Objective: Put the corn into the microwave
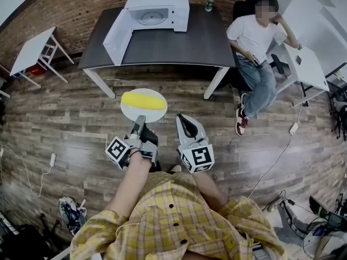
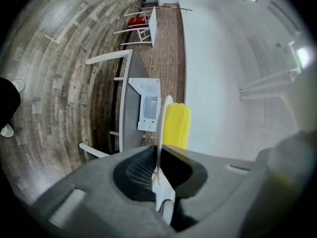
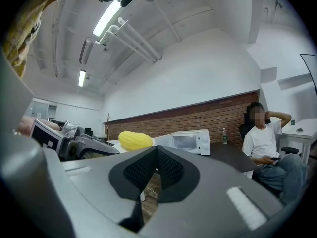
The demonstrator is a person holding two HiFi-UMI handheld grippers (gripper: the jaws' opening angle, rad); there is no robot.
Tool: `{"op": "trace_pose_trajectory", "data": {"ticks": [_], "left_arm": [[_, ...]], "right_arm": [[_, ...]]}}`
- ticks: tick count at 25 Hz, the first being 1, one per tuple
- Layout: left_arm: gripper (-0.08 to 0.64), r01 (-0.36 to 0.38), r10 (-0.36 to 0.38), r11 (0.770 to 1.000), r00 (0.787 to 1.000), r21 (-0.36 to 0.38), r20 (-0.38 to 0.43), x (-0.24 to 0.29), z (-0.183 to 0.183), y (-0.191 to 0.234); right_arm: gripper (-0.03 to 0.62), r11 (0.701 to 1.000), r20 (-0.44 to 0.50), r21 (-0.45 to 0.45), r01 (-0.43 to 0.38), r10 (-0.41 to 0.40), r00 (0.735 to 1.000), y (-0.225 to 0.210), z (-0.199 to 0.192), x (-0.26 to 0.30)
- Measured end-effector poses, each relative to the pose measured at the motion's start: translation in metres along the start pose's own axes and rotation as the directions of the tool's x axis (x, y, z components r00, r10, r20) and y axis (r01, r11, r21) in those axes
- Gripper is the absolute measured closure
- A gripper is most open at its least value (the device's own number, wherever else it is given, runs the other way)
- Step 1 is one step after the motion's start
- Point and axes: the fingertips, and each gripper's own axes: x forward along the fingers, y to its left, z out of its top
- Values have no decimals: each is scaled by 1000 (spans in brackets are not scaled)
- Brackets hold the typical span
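A yellow corn cob lies on a round white plate held above the wooden floor. My left gripper is shut on the plate's near rim; in the left gripper view the plate stands edge-on between the jaws with the corn beside it. My right gripper hovers just right of the plate, shut and empty, and from it the corn shows to the left. The white microwave sits ahead on a dark table with its door swung open.
A person sits on a chair at the table's right end. A bottle stands beside the microwave. A small white table is at the far left, white desks at the right, cables on the floor.
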Motion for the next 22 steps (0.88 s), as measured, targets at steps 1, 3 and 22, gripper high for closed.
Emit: {"op": "trace_pose_trajectory", "data": {"ticks": [1,3,22], "left_arm": [[540,-4,4,1000,1000,-1,2,1,-2,1],[540,-11,11,1000,1000,-4,3,2,-7,5],[540,-17,16,999,1000,-36,-24,151,50,18]], "right_arm": [[589,1000,-4,-1,-4,4,1000,-1,-1,-1],[589,1000,-10,0,-9,9,1000,-4,-4,-2],[588,1000,-9,21,2,-2,1000,-78,-6,143]]}}
